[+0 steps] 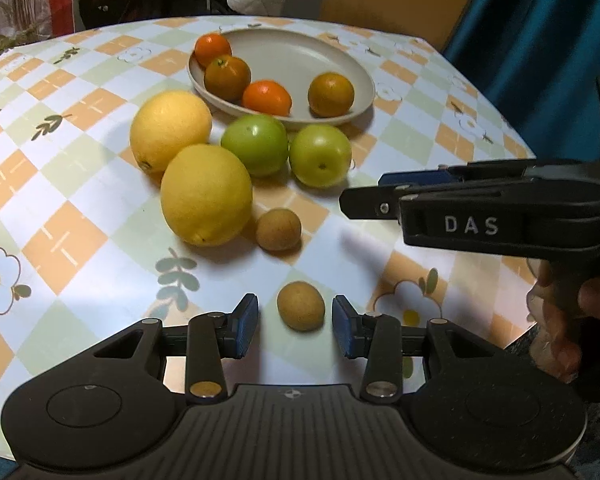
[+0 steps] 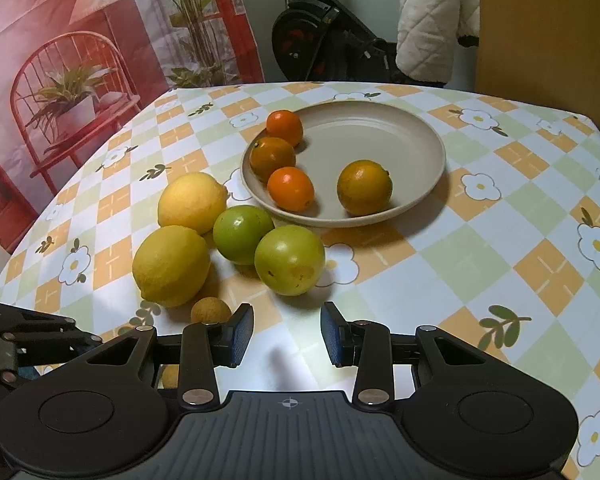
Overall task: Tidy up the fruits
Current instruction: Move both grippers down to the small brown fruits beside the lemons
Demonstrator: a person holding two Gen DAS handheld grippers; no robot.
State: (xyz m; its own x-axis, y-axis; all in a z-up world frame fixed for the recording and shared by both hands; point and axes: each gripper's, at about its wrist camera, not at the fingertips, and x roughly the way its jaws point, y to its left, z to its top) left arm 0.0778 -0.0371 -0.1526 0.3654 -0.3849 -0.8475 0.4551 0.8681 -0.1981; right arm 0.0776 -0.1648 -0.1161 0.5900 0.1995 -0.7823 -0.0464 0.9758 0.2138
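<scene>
Hovering nearest the left wrist lens, left tongs point(image 1: 296, 322): pads spread, flanking one small brown fruit point(image 1: 301, 306) on the counter point(image 1: 80, 216), gaps visible both sides, no contact. No earlier view to compare.

Right tongs point(image 2: 287, 334): pads parted, nothing between them, bare cloth below; seen side-on in the left view, gripped by a hand point(image 1: 560, 320).

Second small brown fruit point(image 1: 278, 229): just beyond, beside the near lemon point(image 1: 206, 195).

Far lemon point(image 1: 170, 131): touching the near one. Two green fruits point(image 1: 255, 145) point(image 1: 320, 155): side by side, close against the lemons and the plate's near rim.

Plate point(image 1: 300, 56): beige, shallow, mid-counter, holding four oranges; three point(image 1: 213, 50) point(image 1: 227, 77) point(image 1: 267, 97) line its left side, the fourth point(image 1: 331, 94) sits apart toward the right. Plate's far half bare.

Open room: wide clear cloth right of the fruit cluster and plate point(image 2: 500, 240); another stretch left of the lemons. Counter's far edge lies behind the plate; right edge curves near a blue curtain point(image 1: 540, 60).
</scene>
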